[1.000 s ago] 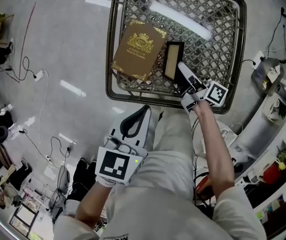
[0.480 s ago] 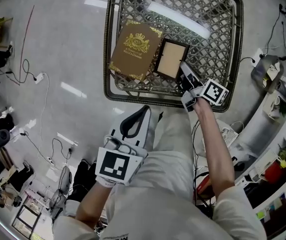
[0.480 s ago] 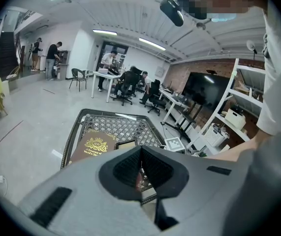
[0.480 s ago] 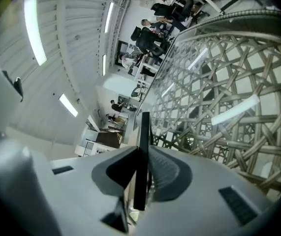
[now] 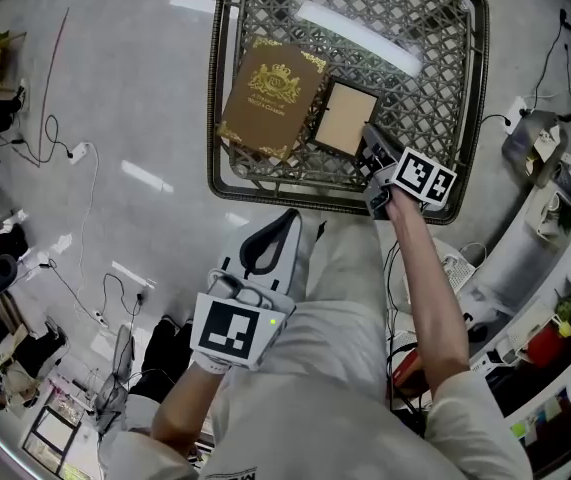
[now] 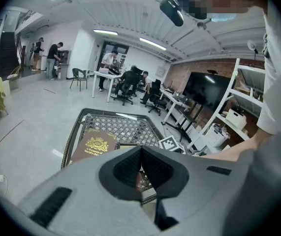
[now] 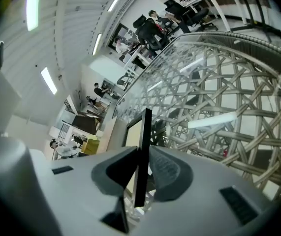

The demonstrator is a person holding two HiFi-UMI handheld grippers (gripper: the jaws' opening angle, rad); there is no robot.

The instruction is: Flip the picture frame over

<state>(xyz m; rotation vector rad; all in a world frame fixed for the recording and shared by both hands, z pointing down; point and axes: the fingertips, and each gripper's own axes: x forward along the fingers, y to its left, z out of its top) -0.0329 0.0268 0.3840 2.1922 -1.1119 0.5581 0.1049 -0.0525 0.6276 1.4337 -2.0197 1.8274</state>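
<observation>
While the head view puts the picture frame [image 5: 343, 118] at 3 o'clock of a brown book [image 5: 273, 96] in the wire basket [image 5: 425, 58], the left gripper view shows the left gripper [image 6: 140, 166] pinched together and empty, and the right gripper view shows the right gripper [image 7: 141, 173] clamping the frame's edge.

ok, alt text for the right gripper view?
The right tongs are shut on the black edge of a frame, seen edge-on with its tan face to the left. Behind it is a lattice table, with an office and people far off.
</observation>
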